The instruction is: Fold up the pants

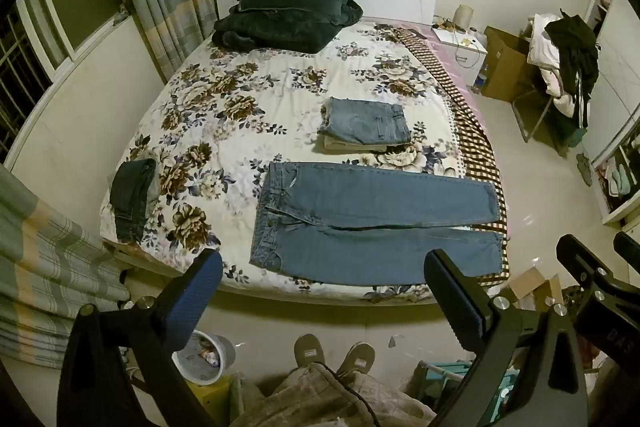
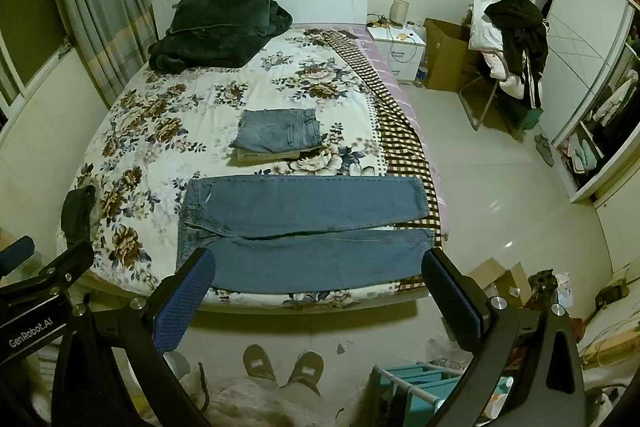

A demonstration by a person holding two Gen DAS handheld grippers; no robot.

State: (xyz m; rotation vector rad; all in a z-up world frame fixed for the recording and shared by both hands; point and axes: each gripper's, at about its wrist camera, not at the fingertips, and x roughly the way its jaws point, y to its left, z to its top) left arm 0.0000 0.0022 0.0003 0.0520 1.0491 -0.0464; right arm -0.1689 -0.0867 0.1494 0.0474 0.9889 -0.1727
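Observation:
Blue jeans (image 1: 372,223) lie flat and spread out across the near edge of the floral bed (image 1: 224,99), waist to the left, legs to the right; they also show in the right wrist view (image 2: 308,223). My left gripper (image 1: 324,267) is open and empty, held above the floor just short of the bed edge. My right gripper (image 2: 318,269) is open and empty at the same height, in front of the jeans' near leg. Neither gripper touches the jeans. The right gripper also shows in the left wrist view (image 1: 596,267).
A stack of folded pants (image 1: 366,125) sits mid-bed behind the jeans. A dark folded garment (image 1: 132,199) lies at the bed's left corner. A dark blanket pile (image 1: 284,13) is by the headboard. A clothes-laden chair (image 1: 560,67), boxes and a nightstand stand right.

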